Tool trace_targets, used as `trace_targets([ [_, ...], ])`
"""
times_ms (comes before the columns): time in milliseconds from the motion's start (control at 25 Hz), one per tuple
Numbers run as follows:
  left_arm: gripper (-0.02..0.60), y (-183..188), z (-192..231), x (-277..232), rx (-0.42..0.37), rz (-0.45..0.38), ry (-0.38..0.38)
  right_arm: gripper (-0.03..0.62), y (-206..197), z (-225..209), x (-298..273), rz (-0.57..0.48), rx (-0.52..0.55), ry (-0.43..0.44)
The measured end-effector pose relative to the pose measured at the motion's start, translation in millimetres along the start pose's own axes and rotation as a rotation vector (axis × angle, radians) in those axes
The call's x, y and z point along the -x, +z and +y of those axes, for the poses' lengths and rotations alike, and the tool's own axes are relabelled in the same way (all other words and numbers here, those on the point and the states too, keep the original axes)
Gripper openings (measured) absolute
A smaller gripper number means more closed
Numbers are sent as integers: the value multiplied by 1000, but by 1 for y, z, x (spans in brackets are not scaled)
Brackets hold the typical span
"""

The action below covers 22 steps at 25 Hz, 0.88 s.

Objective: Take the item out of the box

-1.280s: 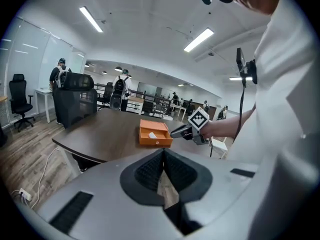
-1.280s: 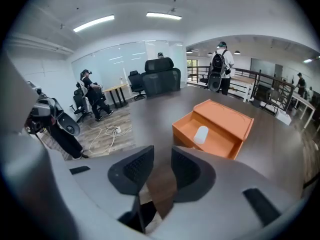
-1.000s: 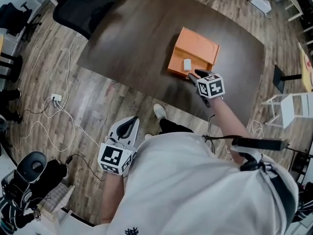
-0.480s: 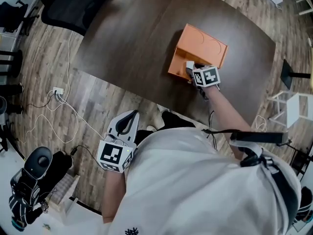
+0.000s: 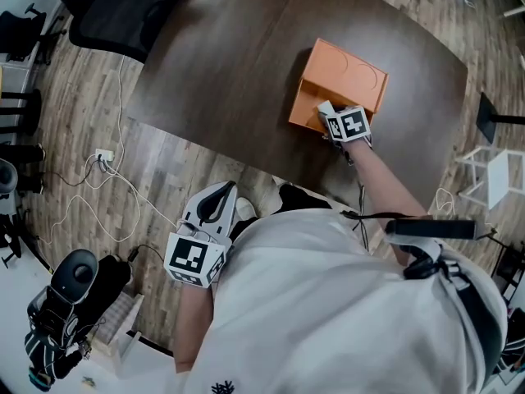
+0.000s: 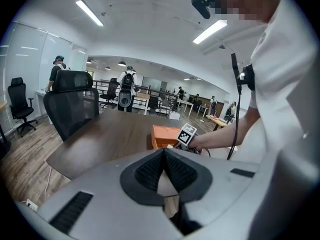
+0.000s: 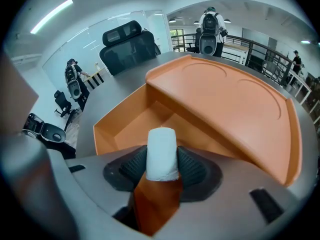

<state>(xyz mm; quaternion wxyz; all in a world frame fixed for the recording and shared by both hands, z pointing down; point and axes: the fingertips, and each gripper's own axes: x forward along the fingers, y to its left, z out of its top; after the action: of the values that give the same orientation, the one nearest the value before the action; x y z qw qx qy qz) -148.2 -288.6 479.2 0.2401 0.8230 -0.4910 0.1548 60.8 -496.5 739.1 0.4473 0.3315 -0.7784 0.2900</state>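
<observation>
An open orange box point(image 5: 349, 76) lies on the dark table point(image 5: 230, 64). In its near compartment stands a small white item point(image 5: 326, 107). My right gripper point(image 5: 328, 115) reaches steeply down into that compartment. Its jaws have just been closing, and the white item point(image 7: 161, 151) now sits between the black pads, which touch both its sides. The box's floor and raised lid point(image 7: 225, 99) fill the right gripper view. My left gripper point(image 5: 215, 194) hangs low by the person's side, off the table, shut and with nothing in it; the box point(image 6: 162, 135) shows far ahead of it.
A black office chair point(image 5: 123, 6) stands at the table's far left corner. Cables and a power strip point(image 5: 98, 158) lie on the wooden floor to the left. A black bag point(image 5: 70, 286) sits at the bottom left. White chair legs point(image 5: 492, 171) are at the right.
My right gripper has gone from the box's near edge down into the box, around the white item. The left gripper has shifted slightly beside the body.
</observation>
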Motion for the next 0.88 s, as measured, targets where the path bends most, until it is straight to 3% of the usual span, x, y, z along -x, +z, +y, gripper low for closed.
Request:
trace_targets([
  [400, 11, -12, 17, 28, 10, -27, 1, 173, 6, 7, 2, 2, 63, -47],
  [880, 11, -23, 15, 61, -6, -67, -45, 173, 18, 33, 45, -72, 47, -71],
])
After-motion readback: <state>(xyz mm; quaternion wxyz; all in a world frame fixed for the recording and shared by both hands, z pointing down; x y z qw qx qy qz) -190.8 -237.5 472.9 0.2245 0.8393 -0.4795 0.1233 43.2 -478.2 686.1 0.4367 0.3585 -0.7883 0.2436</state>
